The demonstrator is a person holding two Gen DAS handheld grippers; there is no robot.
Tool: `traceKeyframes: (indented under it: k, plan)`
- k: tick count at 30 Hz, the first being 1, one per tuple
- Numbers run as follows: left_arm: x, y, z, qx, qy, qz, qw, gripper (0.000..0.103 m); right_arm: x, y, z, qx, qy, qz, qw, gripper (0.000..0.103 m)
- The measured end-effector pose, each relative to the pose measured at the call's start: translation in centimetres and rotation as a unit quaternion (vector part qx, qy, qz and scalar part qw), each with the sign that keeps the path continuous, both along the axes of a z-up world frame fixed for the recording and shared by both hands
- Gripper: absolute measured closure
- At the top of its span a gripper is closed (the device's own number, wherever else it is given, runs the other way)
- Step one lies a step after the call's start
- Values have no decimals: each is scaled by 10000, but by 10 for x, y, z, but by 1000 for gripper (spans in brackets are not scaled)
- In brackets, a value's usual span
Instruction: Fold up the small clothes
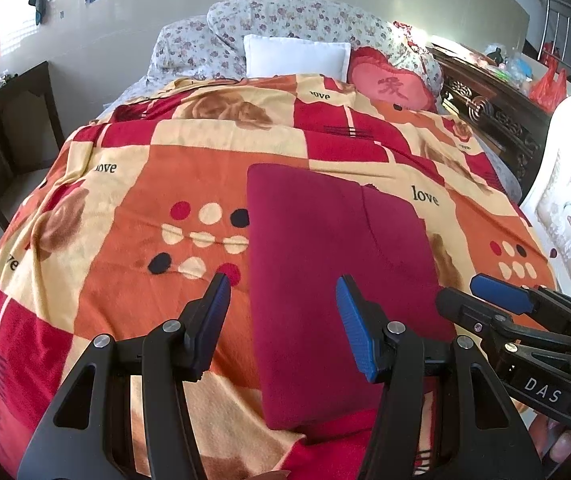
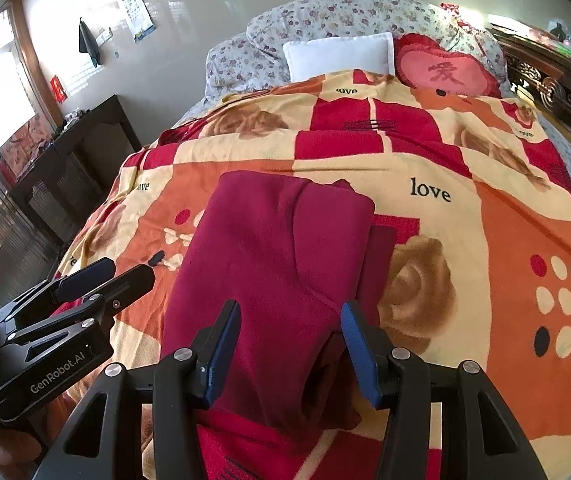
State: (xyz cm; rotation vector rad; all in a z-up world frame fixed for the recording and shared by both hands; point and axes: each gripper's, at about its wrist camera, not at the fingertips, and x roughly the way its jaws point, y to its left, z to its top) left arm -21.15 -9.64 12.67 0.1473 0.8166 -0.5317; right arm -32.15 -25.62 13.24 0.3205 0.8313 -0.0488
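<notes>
A maroon garment [image 1: 325, 264] lies folded into a neat rectangle near the bed's near edge, both grippers [image 1: 283, 320] [image 2: 291, 344] hovering part-open and empty, folding seemingly almost done.

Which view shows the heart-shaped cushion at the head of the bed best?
The right wrist view: the heart-shaped cushion appears larger, its frilled outline and character readable. The left wrist view shows the same cushion smaller and flatter, beside the white pillow.

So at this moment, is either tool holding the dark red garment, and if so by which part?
Neither. The left tool and right tool both stand open above the folded dark red garment, which lies flat on the blanket; nothing is between their pads.
</notes>
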Motion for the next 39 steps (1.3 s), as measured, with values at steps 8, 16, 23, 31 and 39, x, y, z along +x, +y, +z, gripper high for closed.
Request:
traceKeyframes:
  k: [8, 16, 23, 31, 39]
  plan:
    - [0, -1, -2, 17, 25, 4, 10000, 48, 2, 1, -4, 35, 74, 20, 10000, 53]
    - [2, -3, -7, 81, 52, 1, 10000, 48, 4, 1, -8, 64, 118, 39, 9999, 53]
    - [4, -3, -11, 122, 94, 8, 9999, 48, 6, 1, -12, 70, 196, 68, 9998, 53]
    - [8, -3, -14, 148, 146, 48, 9998, 48, 10, 2, -15, 82, 247, 79, 9996, 53]
    - [9, -2, -14, 157, 138, 53, 9998, 48, 12, 4, -17, 81, 287, 100, 9995, 53]
